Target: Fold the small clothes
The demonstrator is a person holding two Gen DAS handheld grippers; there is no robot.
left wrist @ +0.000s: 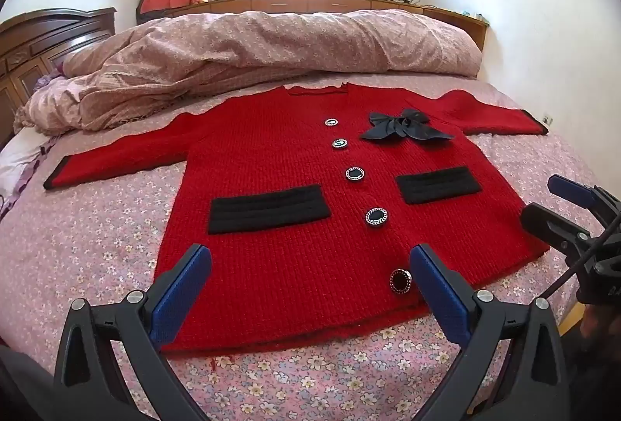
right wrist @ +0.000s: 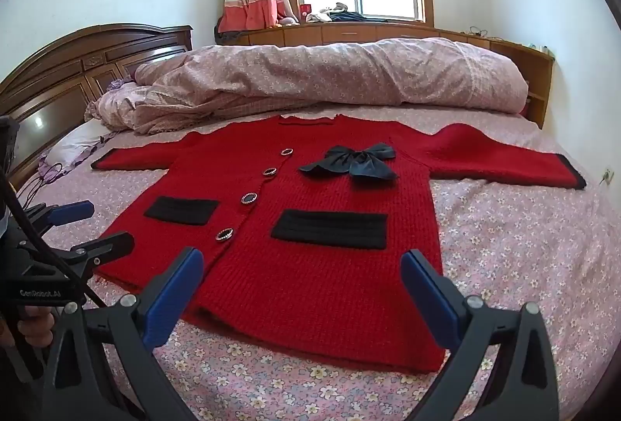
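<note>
I am hovering both grippers, left gripper (left wrist: 310, 298) and right gripper (right wrist: 302, 300), fingers wide and empty, over the hem of the red cardigan (left wrist: 310, 195) lying flat on the bed (left wrist: 97, 238) — the bow (left wrist: 403, 126) and buttons risk bunching or snagging.

White lettering reading "GenRobot.AI" stands on the black plastic body of the left tongs (right wrist: 70, 223), at the lower left of the right wrist view. The same kind of marking on the black body of the right tongs (left wrist: 559, 205), at the right edge of the left wrist view, is cut off and unreadable.
</note>
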